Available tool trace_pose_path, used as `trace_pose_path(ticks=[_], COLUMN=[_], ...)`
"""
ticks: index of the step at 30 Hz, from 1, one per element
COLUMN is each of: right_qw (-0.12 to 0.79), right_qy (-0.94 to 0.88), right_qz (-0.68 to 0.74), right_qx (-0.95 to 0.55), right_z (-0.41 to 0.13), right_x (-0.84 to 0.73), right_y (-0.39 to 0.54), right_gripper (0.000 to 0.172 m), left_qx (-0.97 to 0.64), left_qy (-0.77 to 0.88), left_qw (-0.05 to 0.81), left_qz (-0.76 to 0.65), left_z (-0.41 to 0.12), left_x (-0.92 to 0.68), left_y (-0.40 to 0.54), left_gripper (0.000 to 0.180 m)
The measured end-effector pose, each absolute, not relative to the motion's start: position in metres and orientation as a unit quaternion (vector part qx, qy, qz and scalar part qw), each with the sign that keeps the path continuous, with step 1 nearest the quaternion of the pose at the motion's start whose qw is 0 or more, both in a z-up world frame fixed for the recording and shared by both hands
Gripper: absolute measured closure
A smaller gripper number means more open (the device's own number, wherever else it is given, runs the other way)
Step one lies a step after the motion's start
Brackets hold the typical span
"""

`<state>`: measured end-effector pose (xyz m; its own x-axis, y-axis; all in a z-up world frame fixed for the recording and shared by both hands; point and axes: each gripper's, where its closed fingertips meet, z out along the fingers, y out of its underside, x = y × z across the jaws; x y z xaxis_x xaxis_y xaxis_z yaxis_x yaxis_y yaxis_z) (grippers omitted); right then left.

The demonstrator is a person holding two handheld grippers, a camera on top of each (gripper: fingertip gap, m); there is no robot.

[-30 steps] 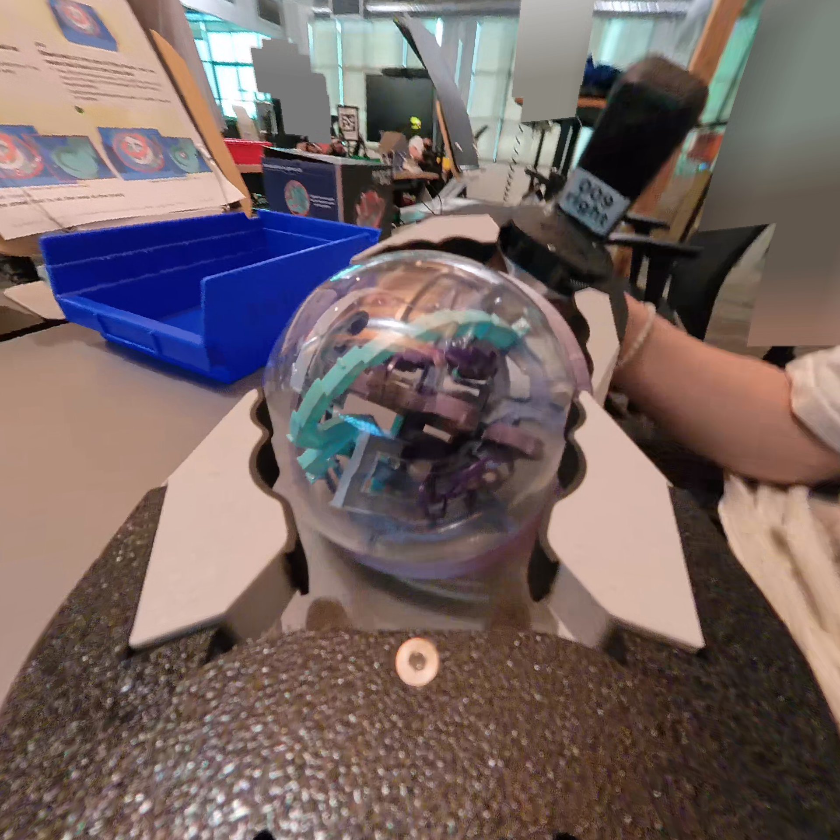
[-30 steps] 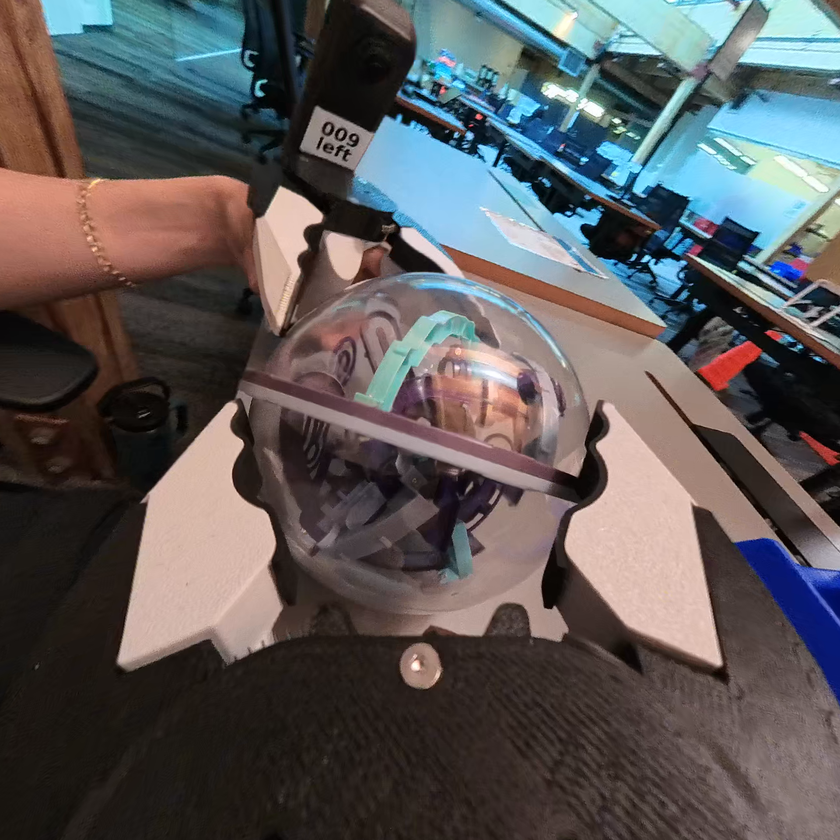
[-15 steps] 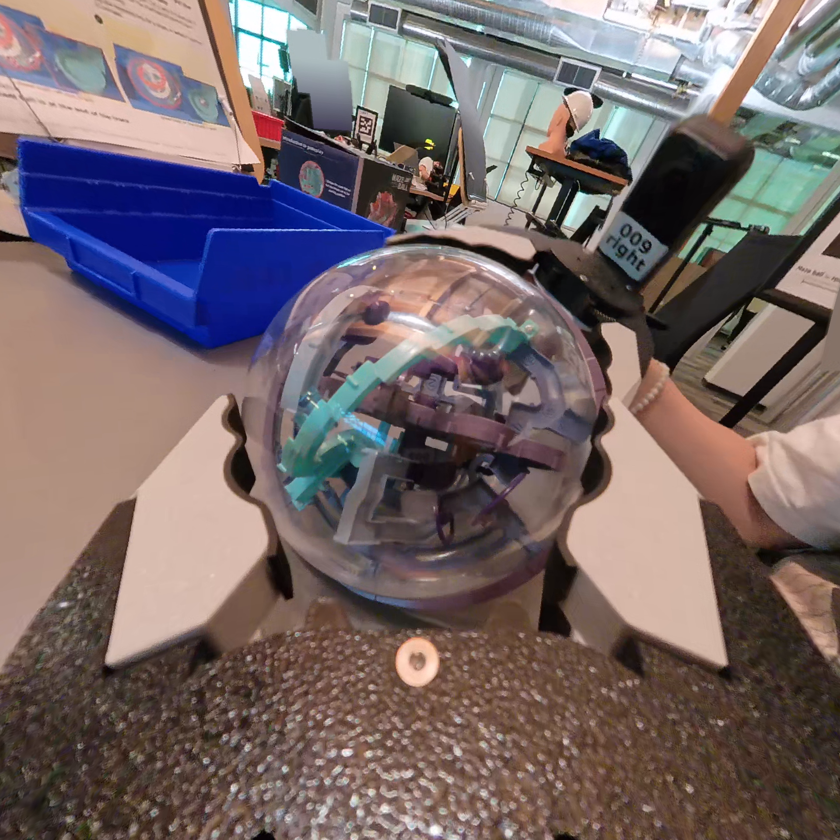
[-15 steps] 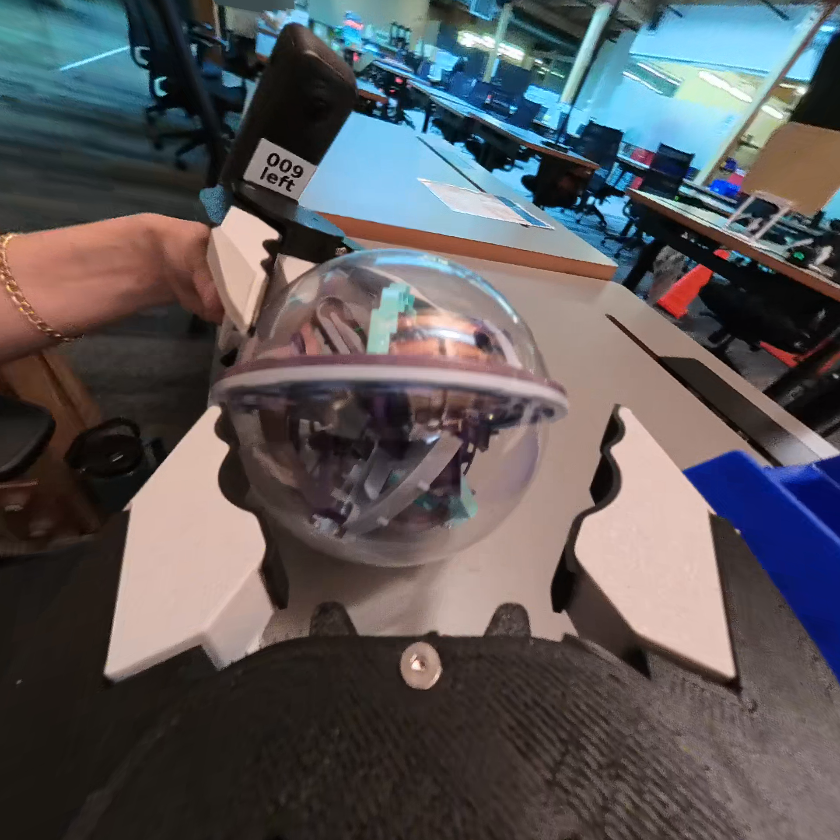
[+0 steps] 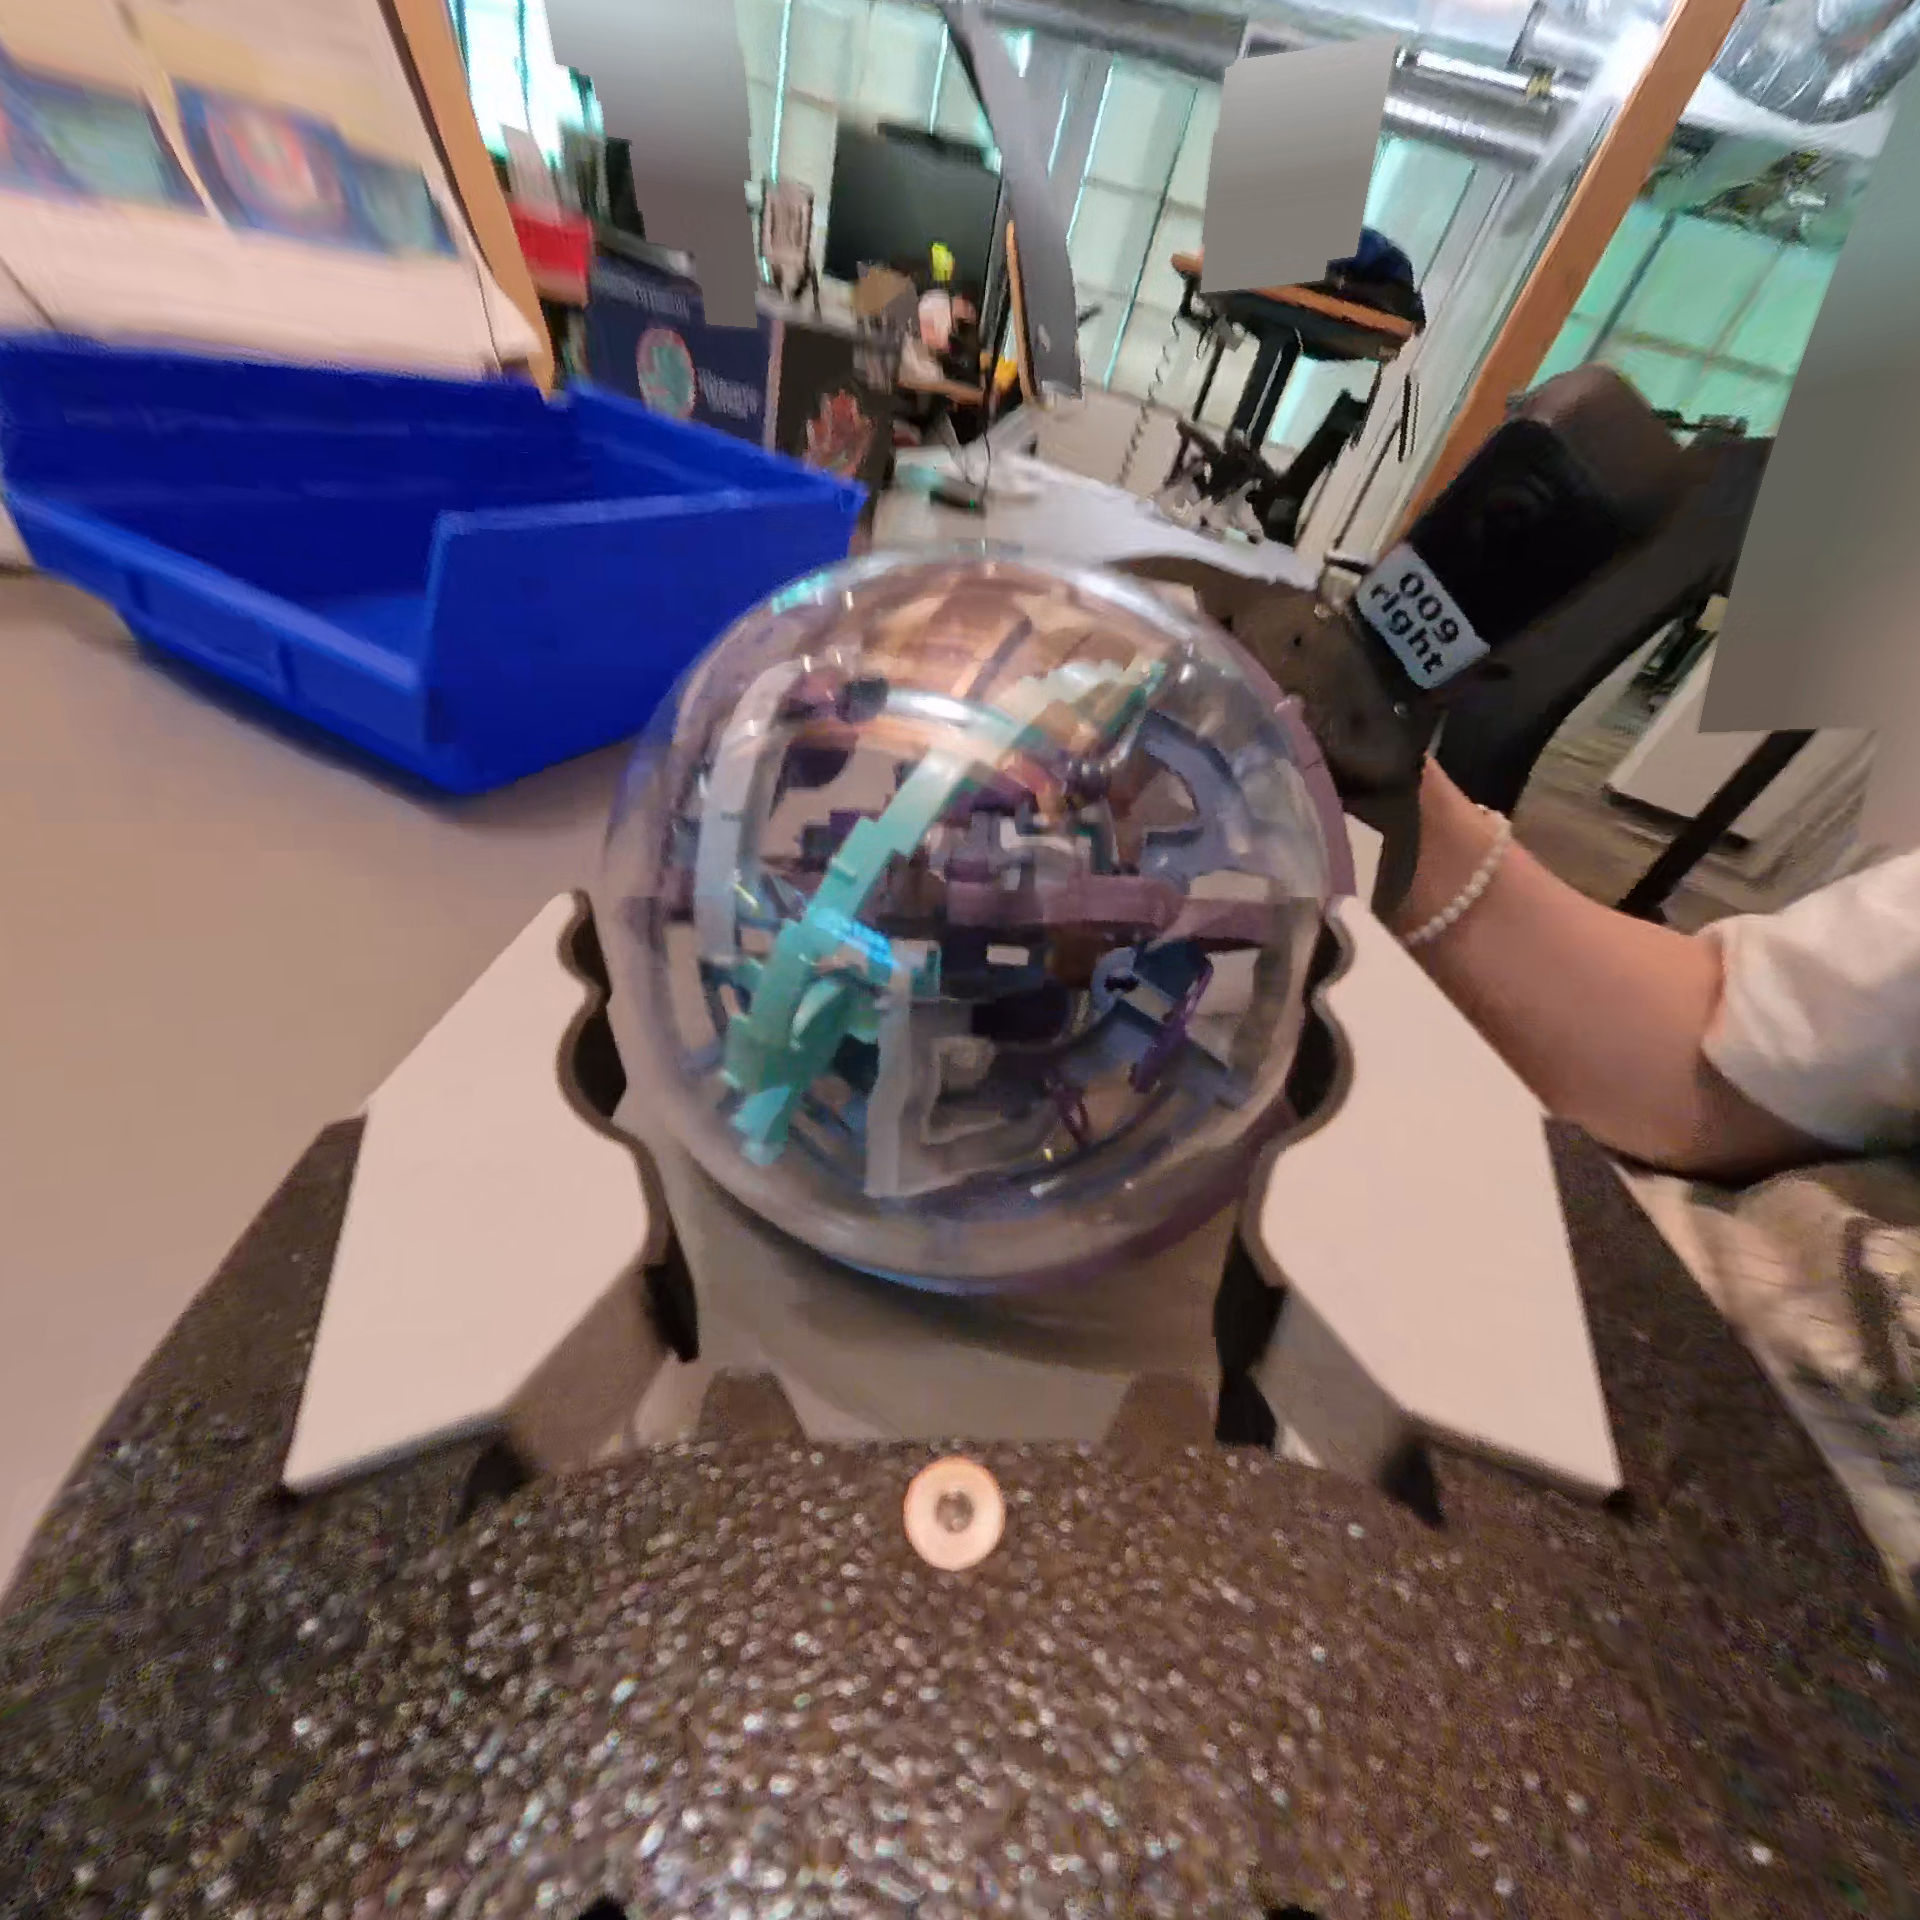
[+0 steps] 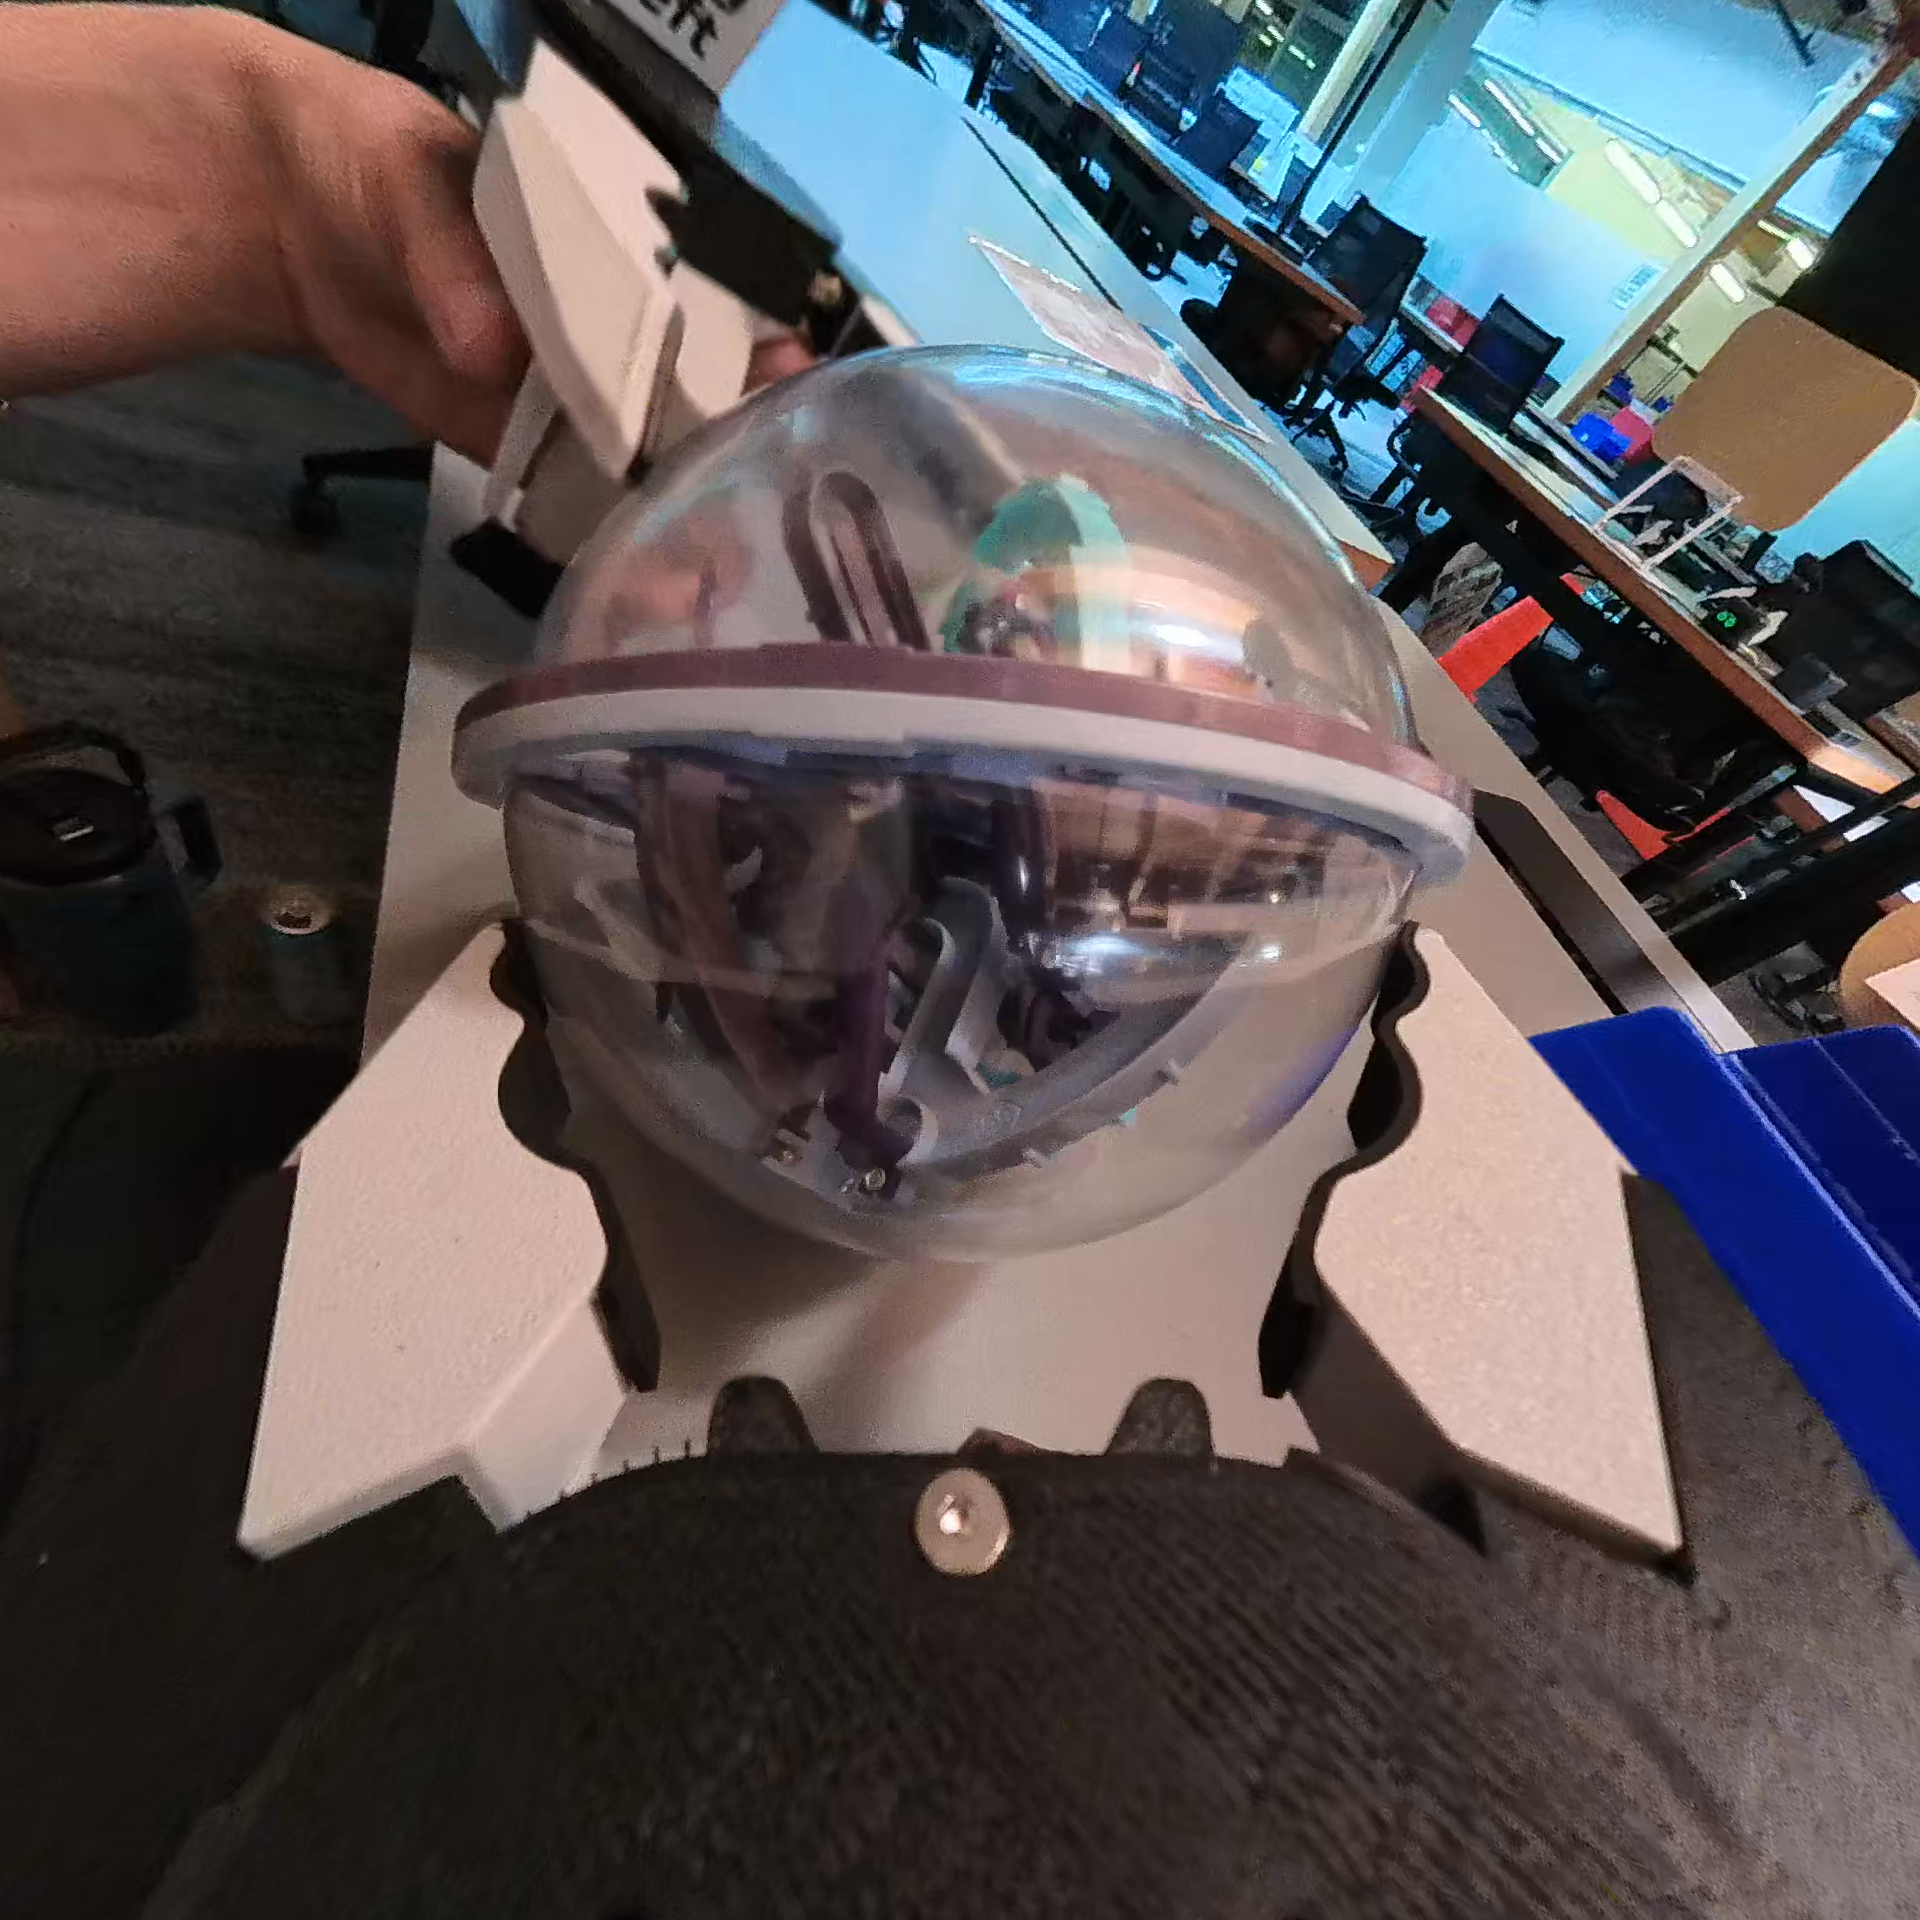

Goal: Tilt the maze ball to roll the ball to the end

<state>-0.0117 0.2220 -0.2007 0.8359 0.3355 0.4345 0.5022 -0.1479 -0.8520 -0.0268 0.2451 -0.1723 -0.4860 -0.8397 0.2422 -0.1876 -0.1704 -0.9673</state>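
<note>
Maze ball point(image 5: 966, 914) cradled between both grippers, above grey table point(image 5: 208, 935). Left gripper point(image 5: 961, 977) and right gripper point(image 6: 951, 997) spread wide, pads hugging clear shell each side. Tip: tilt slowly, both together, tiny wrist rolls. Inner ball's spot? Can't tell.

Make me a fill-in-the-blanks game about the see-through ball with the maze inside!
1. The bin on the table behind the maze ball is coloured ____.
2. The long stepped track curving inside the ball, seen from the left claw, is coloured ____.
3. The person's wrist beside the right claw wears a bracelet of white ____.

Missing words: blue; teal; beads
</note>
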Motion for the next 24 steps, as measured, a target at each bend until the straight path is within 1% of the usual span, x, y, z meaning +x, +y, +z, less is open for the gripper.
trace_pose_path(ticks=[3,4,6,10,13,17,20,21,24], right_qw=[0.589,0.588,0.58,0.575,0.586,0.61,0.616,0.613,0.606], right_qy=[-0.286,-0.291,-0.306,-0.307,-0.276,-0.232,-0.238,-0.249,-0.272], right_qz=[-0.064,-0.061,-0.068,-0.071,-0.073,-0.056,-0.083,-0.088,-0.066], right_qx=[-0.753,-0.752,-0.751,-0.755,-0.758,-0.755,-0.747,-0.745,-0.745], right_z=[-0.2,-0.2,-0.201,-0.201,-0.199,-0.199,-0.201,-0.201,-0.2], right_x=[-0.014,-0.016,-0.018,-0.017,-0.015,-0.022,-0.023,-0.024,-0.024], right_y=[0.218,0.217,0.216,0.215,0.218,0.219,0.222,0.223,0.22], right_gripper=[0.023,0.024,0.024,0.025,0.02,0.021,0.022,0.02,0.021], left_qx=[-0.403,-0.393,-0.378,-0.374,-0.391,-0.407,-0.413,-0.416,-0.415], left_qy=[0.557,0.562,0.574,0.579,0.572,0.567,0.573,0.577,0.601], left_qw=[0.319,0.321,0.308,0.31,0.298,0.29,0.283,0.276,0.267], left_qz=[-0.653,-0.653,-0.657,-0.655,-0.656,-0.655,-0.649,-0.646,-0.628], left_z=[-0.15,-0.15,-0.151,-0.152,-0.153,-0.155,-0.157,-0.159,-0.165], left_x=[-0.03,-0.031,-0.034,-0.036,-0.037,-0.04,-0.042,-0.043,-0.049], left_y=[0.251,0.248,0.24,0.239,0.245,0.251,0.25,0.248,0.247], left_gripper=[0.063,0.07,0.073,0.073,0.074,0.074,0.073,0.073,0.073])
